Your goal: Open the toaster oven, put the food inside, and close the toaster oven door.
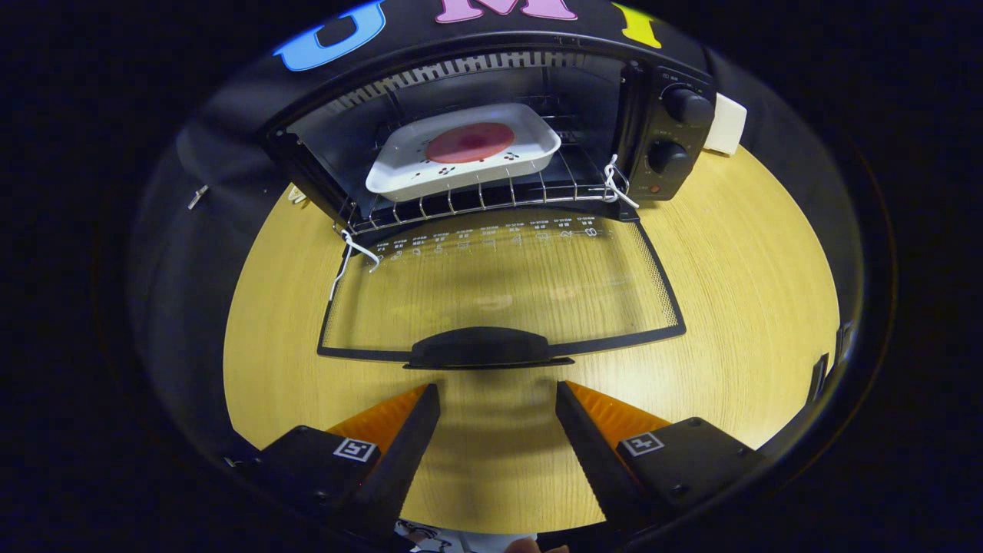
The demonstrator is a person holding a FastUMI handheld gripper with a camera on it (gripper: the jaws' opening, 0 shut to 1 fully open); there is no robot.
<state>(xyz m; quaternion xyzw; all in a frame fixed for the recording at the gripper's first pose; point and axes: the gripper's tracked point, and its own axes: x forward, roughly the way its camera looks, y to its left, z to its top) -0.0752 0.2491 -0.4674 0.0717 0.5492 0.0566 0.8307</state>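
One step left: tool [498,395] spread, empty, lower centre; door handle [480,347] just ahead, long axis crosswise; tray [463,148] already inside oven [668,130].

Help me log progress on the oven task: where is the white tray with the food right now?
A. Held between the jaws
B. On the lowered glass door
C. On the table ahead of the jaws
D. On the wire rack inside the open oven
D: the white tray sits on the wire rack inside the toaster oven, beyond the lowered door; the gripper is open and empty just short of the door handle.
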